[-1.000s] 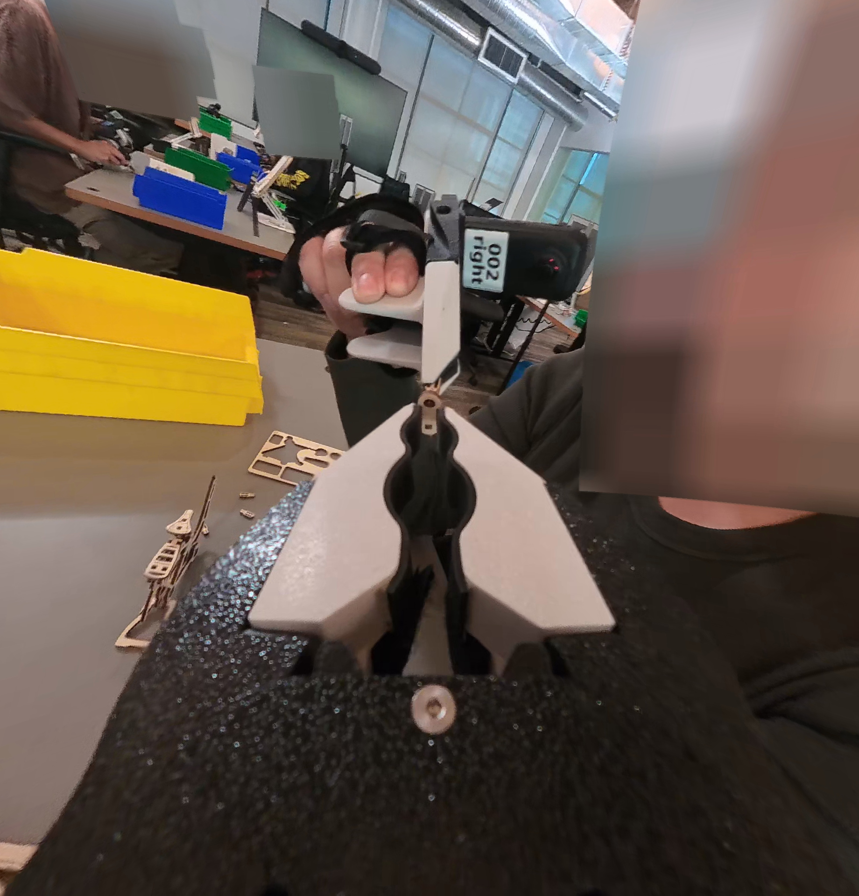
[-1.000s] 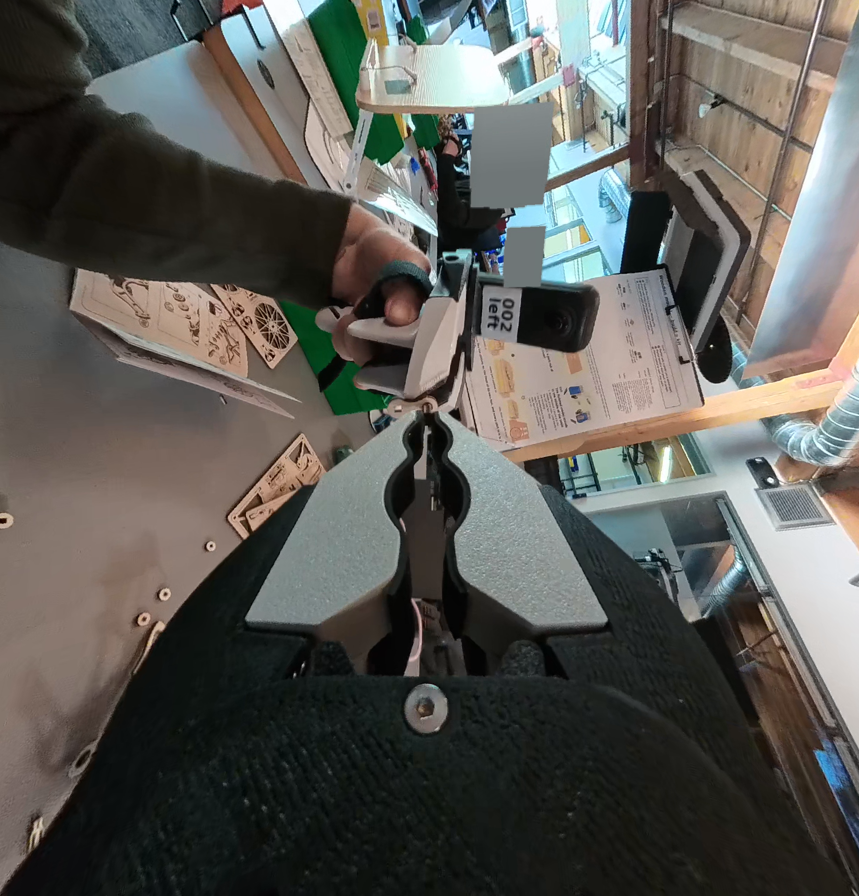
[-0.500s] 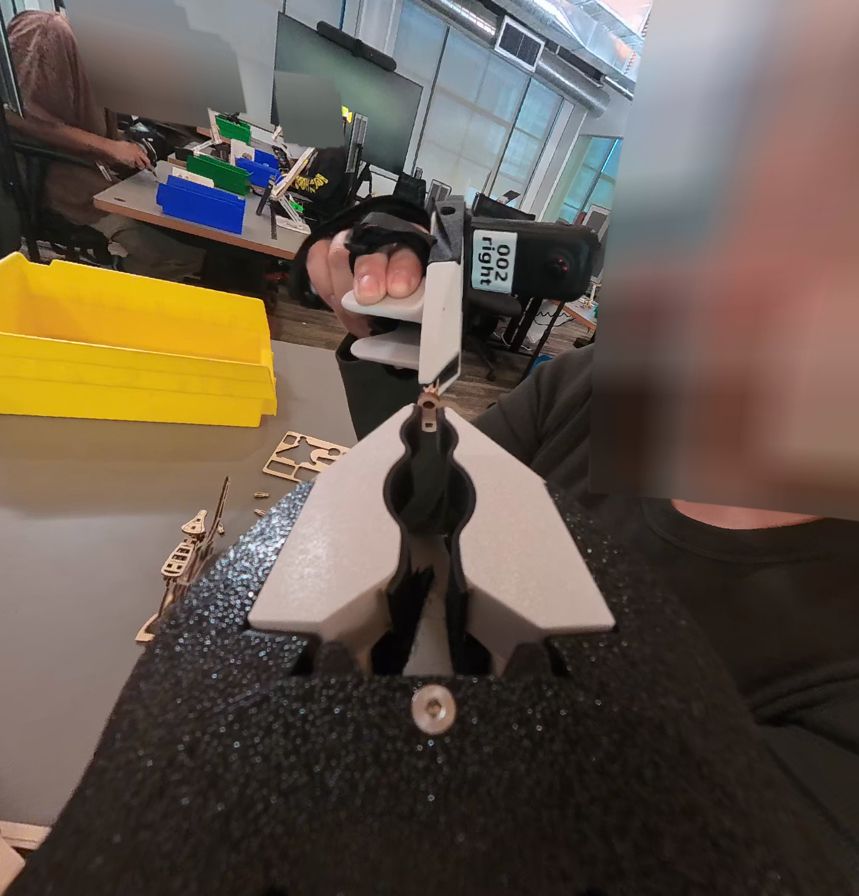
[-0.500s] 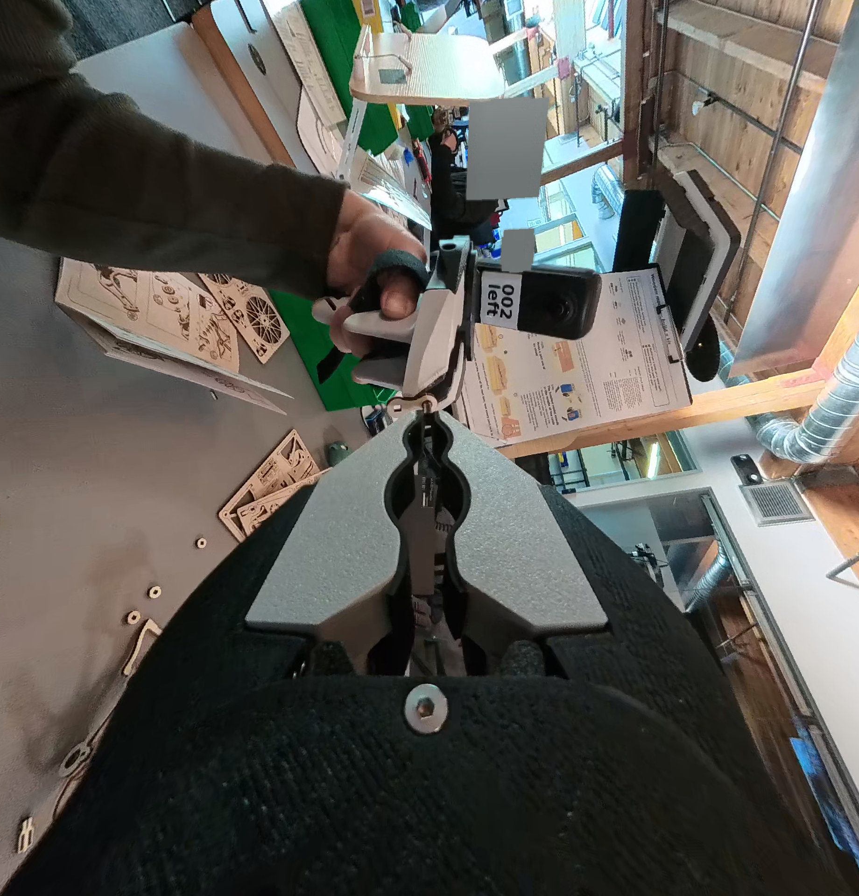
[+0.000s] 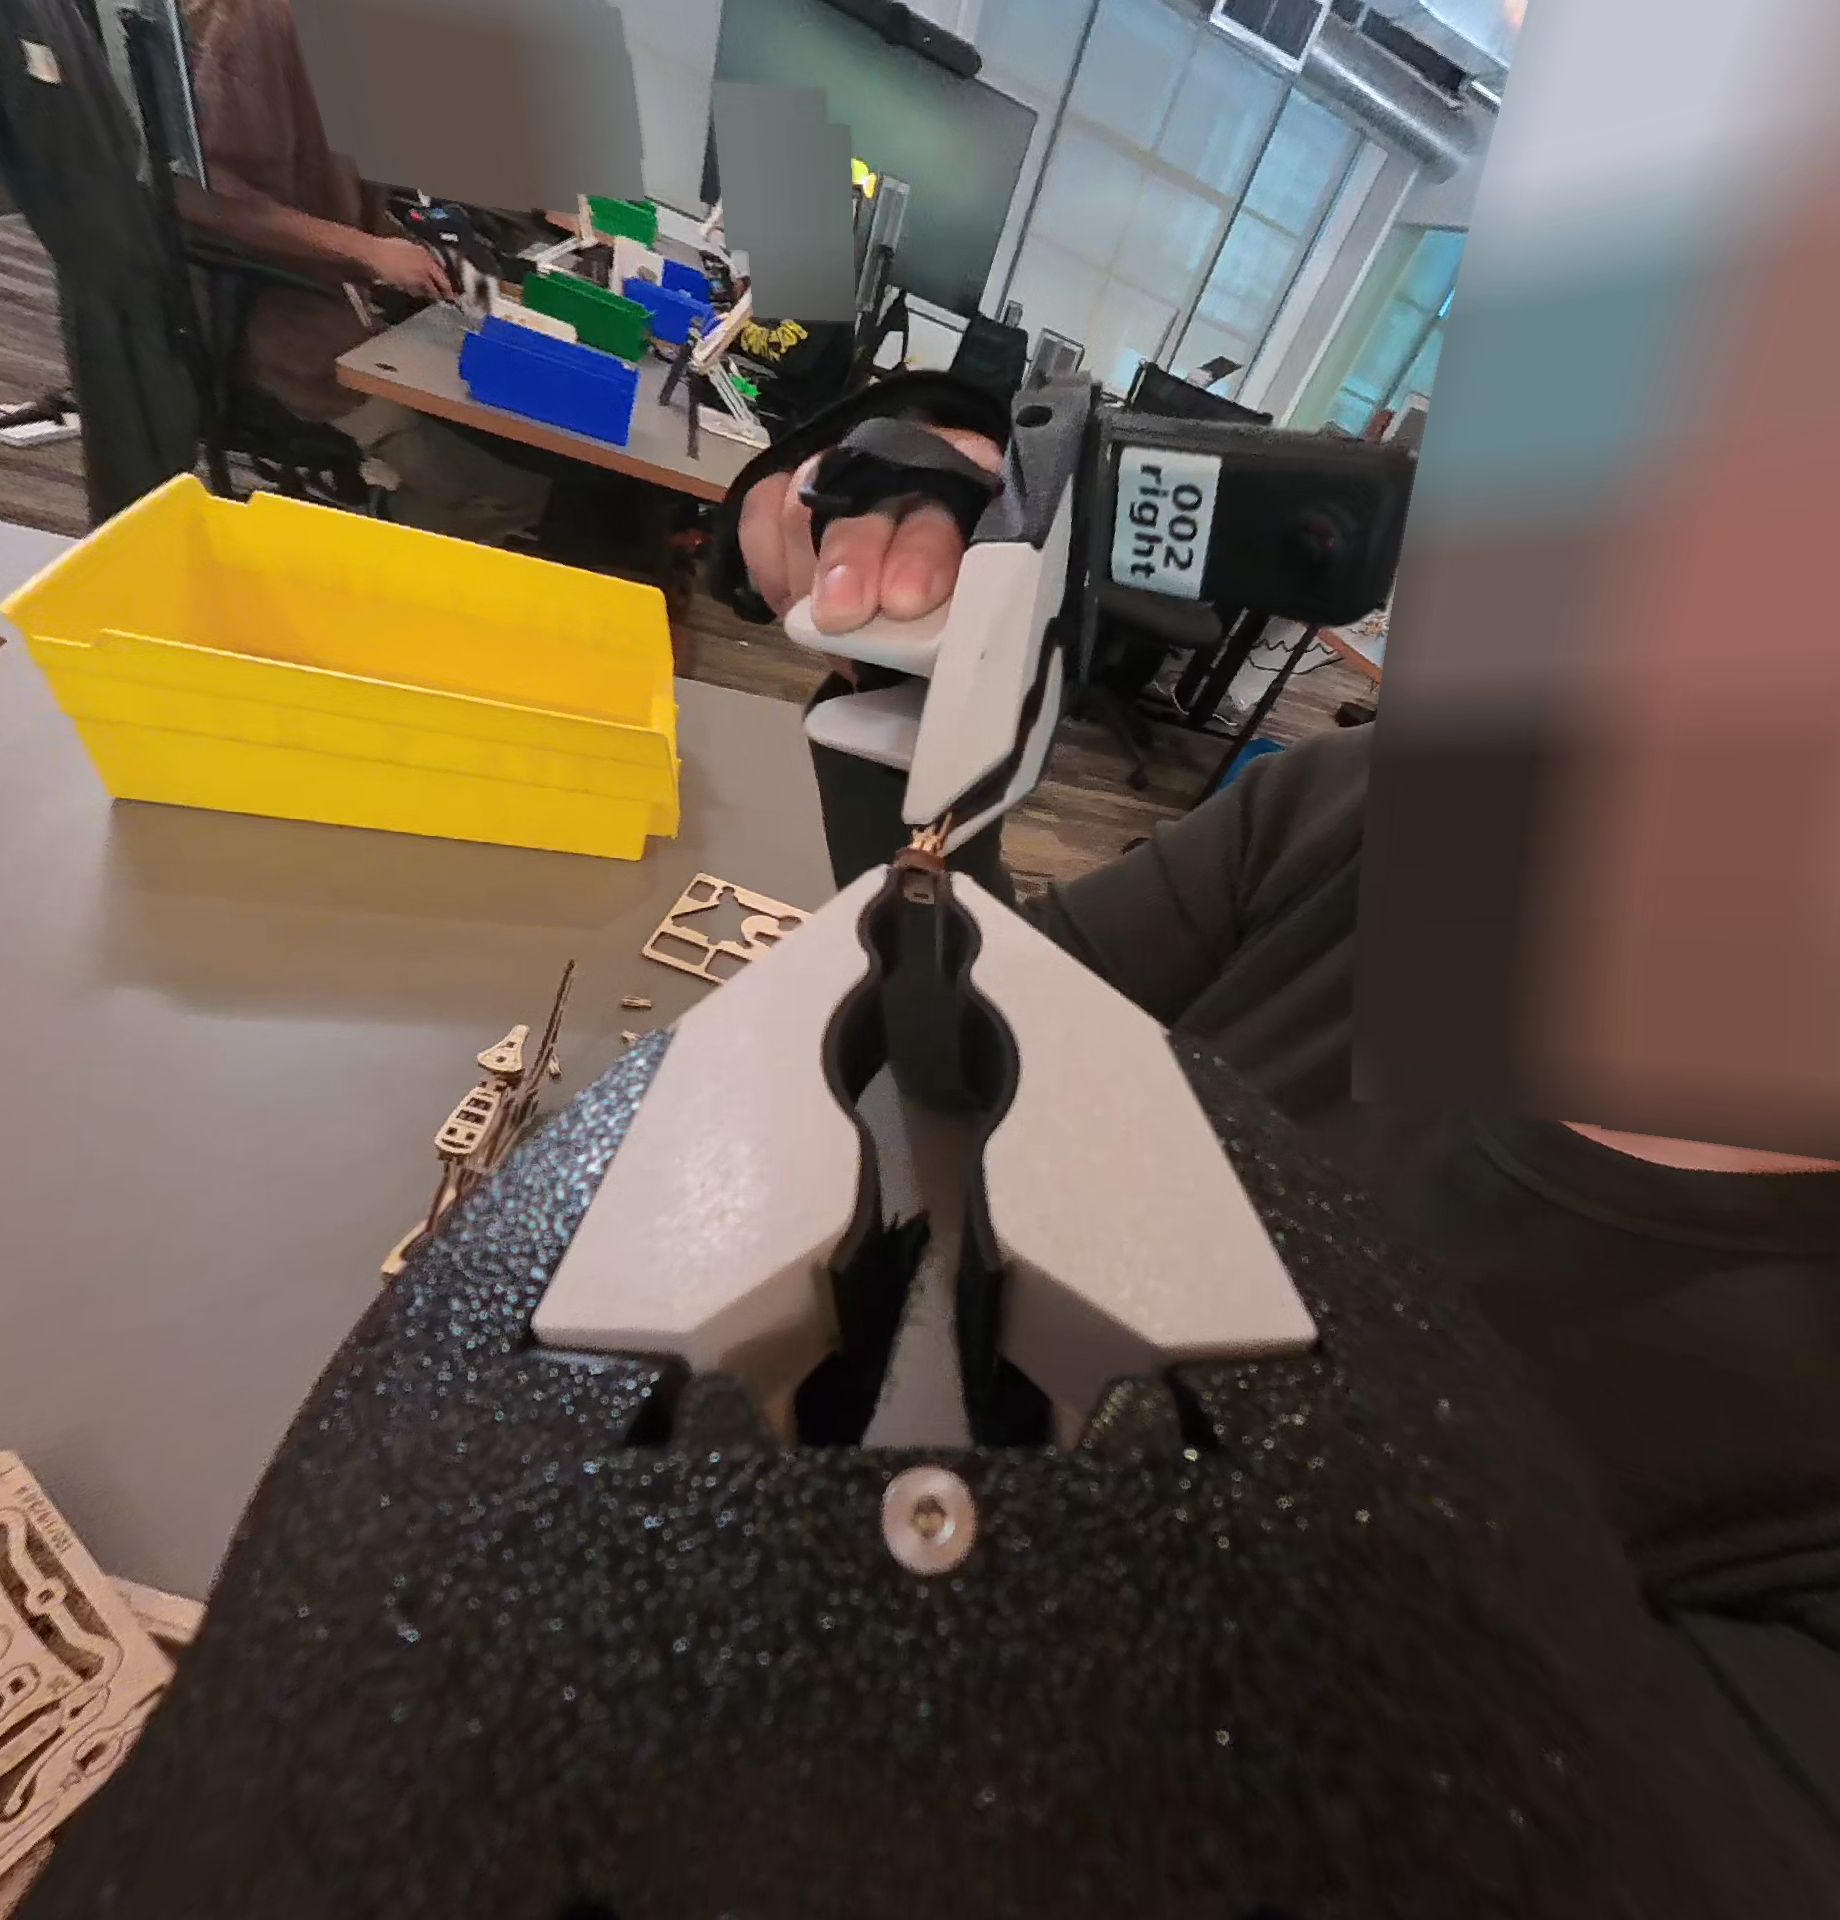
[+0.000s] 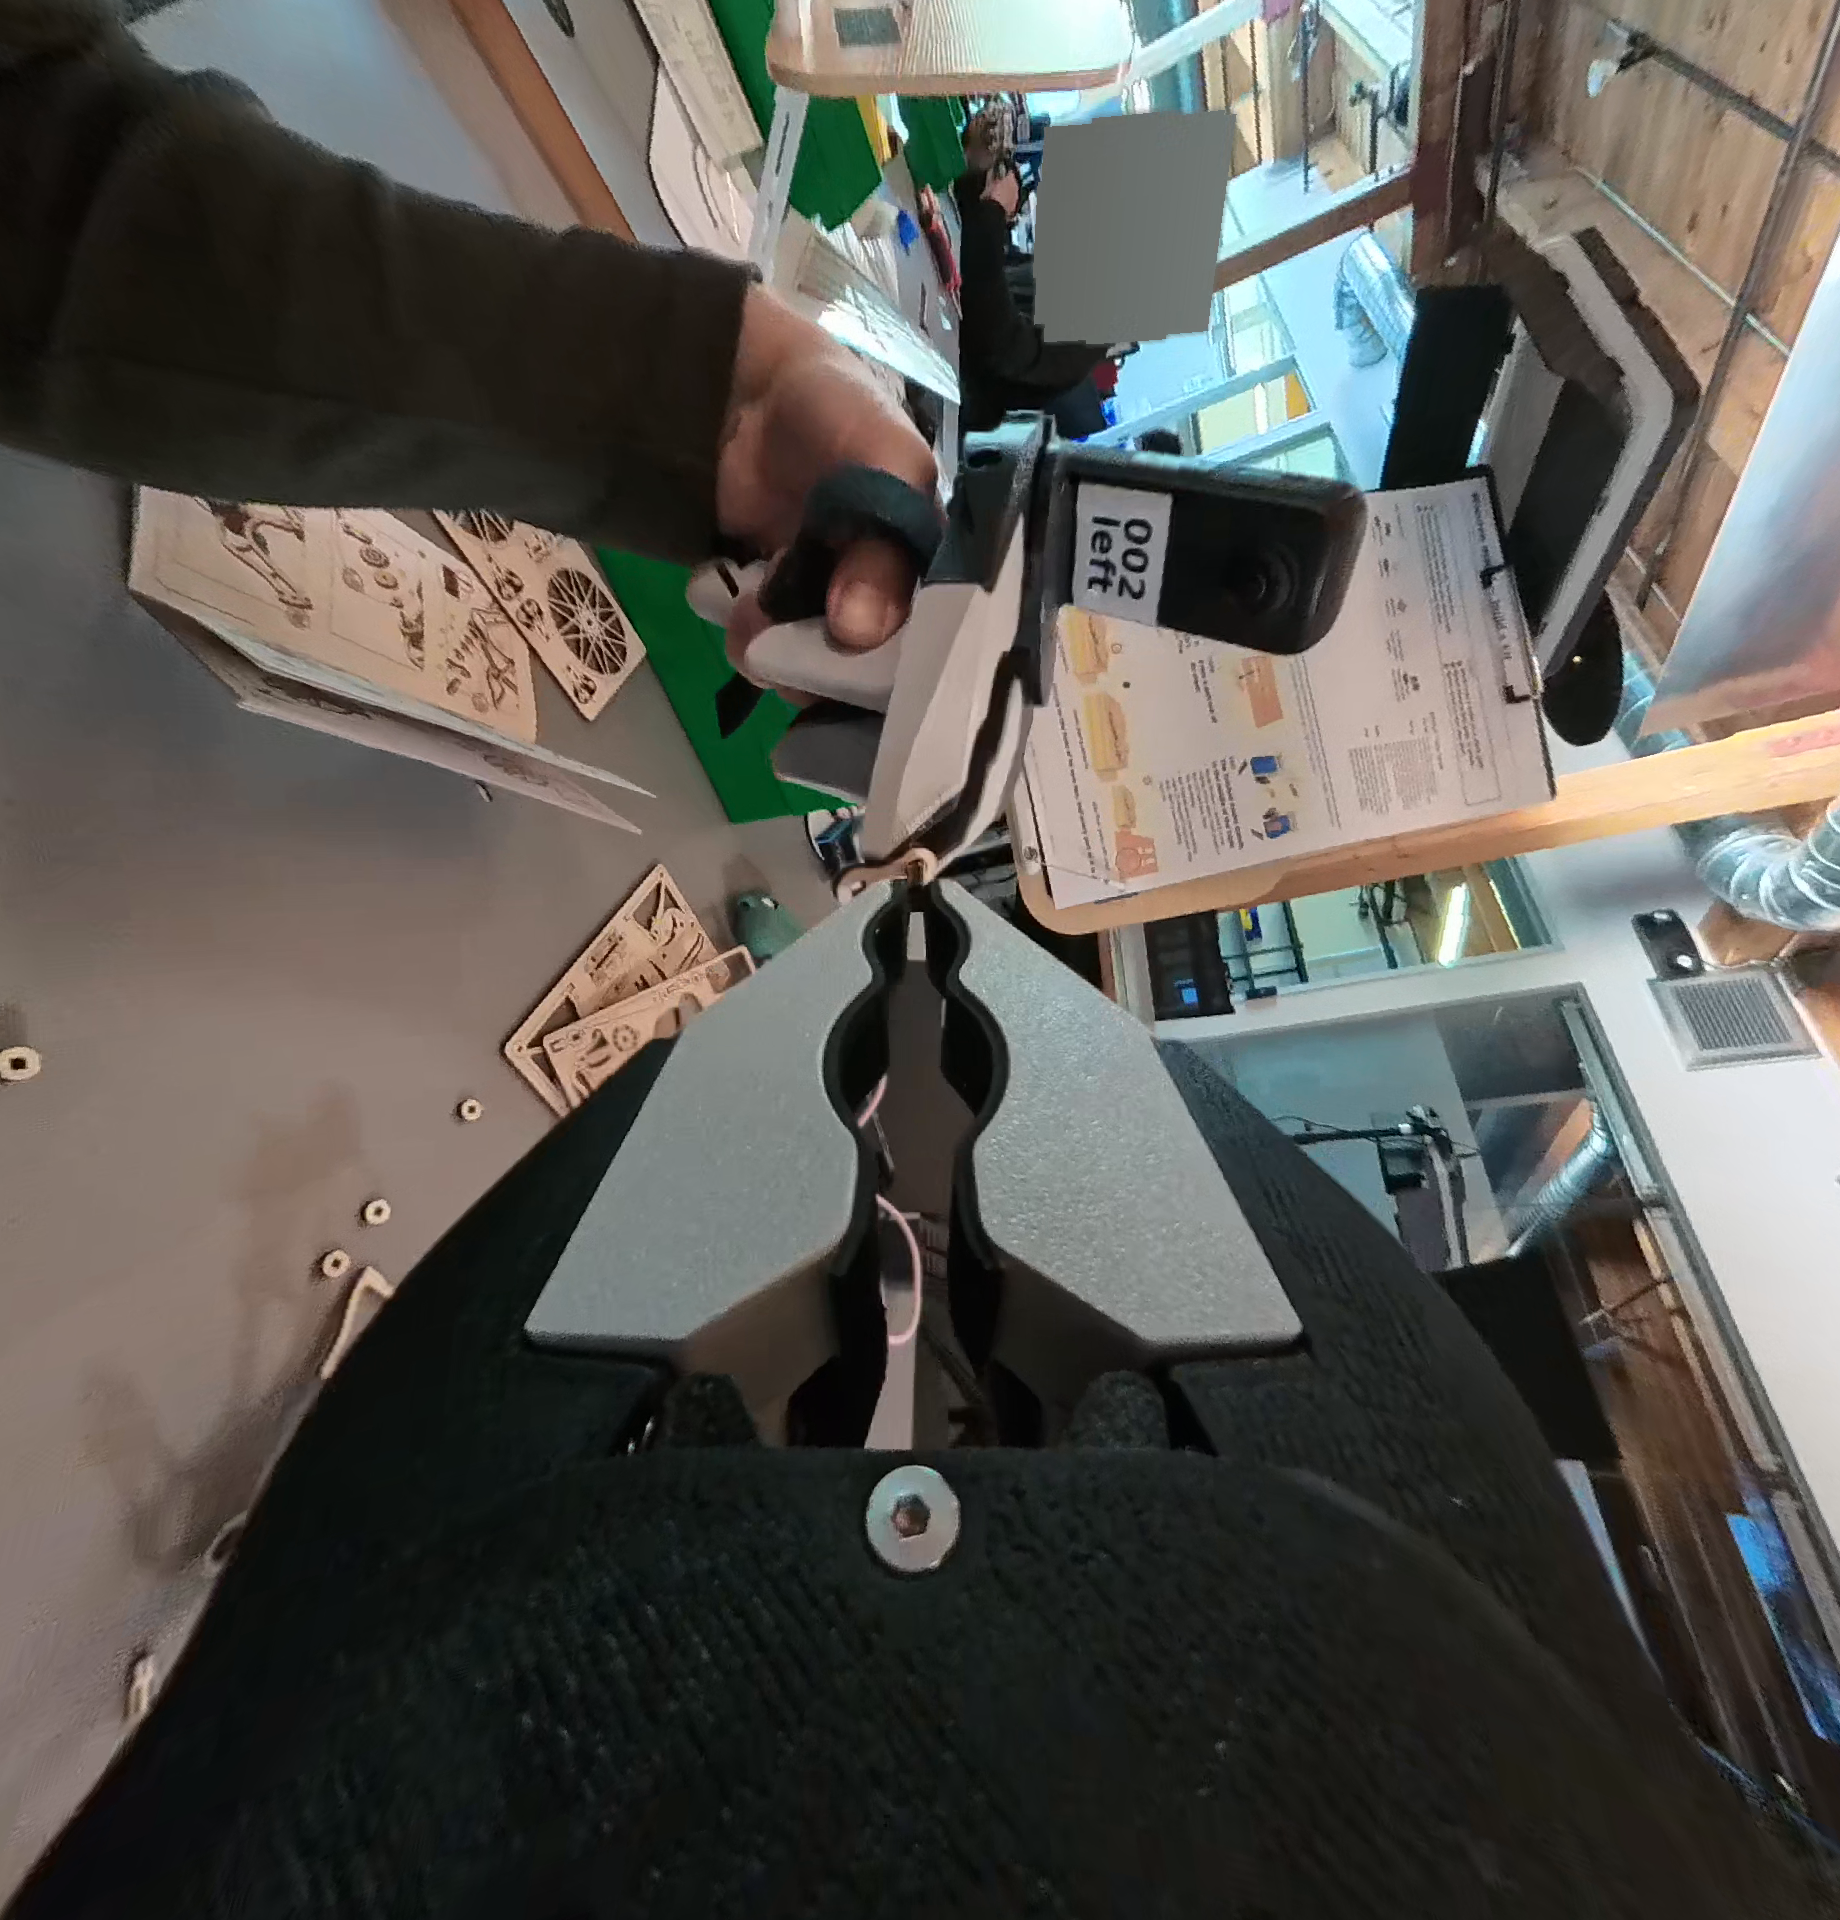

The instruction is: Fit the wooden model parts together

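My left gripper is shut on a small wooden part at its tips, held in the air above the grey table. My right gripper faces it tip to tip, tilted, and is shut on another tiny wooden piece. In the right wrist view my right gripper is shut on a thin piece, and the left gripper holds a pale wooden part with a ring end against it. The two parts touch; how they join is too small to tell.
A yellow bin stands at the back left of the table. A partly built wooden model and an emptied part sheet lie near. An instruction booklet, part sheets and small wooden rings lie on the table. My two grippers' fingertips are within a few centimetres of each other. The partly built wooden model sits 20 cm or so from the ends of my left fingers.
Both grippers have stayed tip to tip with their parts together. They have shifted and tilted a little, so the bin and table slid sideways in the left wrist view.
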The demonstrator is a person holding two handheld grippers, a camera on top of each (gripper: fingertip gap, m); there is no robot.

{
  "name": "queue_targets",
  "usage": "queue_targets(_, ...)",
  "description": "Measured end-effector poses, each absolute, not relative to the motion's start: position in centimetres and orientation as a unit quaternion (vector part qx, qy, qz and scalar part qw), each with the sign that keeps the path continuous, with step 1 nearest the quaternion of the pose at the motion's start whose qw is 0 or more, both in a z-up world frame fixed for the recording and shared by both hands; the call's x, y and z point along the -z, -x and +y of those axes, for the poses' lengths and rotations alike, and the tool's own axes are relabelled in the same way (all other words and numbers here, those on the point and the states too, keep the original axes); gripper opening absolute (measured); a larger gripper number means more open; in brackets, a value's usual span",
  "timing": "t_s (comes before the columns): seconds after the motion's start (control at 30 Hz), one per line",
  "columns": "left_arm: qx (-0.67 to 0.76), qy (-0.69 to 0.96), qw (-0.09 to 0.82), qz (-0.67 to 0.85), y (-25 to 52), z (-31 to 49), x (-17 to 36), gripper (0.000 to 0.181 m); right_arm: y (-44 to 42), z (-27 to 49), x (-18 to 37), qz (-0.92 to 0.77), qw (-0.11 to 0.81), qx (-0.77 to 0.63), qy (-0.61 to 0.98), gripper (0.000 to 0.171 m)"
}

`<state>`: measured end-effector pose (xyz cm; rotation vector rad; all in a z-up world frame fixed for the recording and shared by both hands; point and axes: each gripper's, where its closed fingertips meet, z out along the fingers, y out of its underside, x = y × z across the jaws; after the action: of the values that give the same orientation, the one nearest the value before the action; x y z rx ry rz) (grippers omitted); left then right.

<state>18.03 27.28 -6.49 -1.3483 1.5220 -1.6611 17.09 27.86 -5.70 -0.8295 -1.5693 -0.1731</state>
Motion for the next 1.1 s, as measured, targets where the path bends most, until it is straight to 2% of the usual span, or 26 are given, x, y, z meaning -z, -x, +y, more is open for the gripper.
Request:
queue_targets(0.43, 0.595, 0.454, 0.411, 0.52, -18.7, 28.1, 2.1, 0.007, -17.7, 28.6, 1.4, -0.601, 0.716, 0.17, 0.313, 0.001)
queue_targets(0.6, 0.579, 0.435, 0.457, 0.517, -18.8, 27.8, 0.8, 0.025, -18.1, 28.9, 0.2, -0.568, 0.738, 0.187, 0.311, 0.001)
queue_targets(0.73, 0.48, 0.42, 0.574, 0.514, -19.2, 28.8, -0.3, 0.035, -18.6, 29.2, -1.2, -0.528, 0.766, 0.196, 0.309, 0.001)
queue_targets(0.87, 0.353, 0.392, 0.684, 0.503, -19.2, 29.4, -1.5, 0.03, -19.0, 29.1, -2.3, -0.497, 0.789, 0.191, 0.306, 0.001)
queue_targets(1.03, 0.331, 0.362, 0.71, 0.504, -19.7, 28.3, -2.1, 0.026, -19.0, 28.6, -3.0, -0.481, 0.804, 0.186, 0.296, 0.001)
queue_targets(1.1, 0.319, 0.356, 0.722, 0.501, -19.8, 28.3, -2.3, 0.019, -19.0, 28.5, -3.1, -0.48, 0.806, 0.185, 0.295, 0.001)
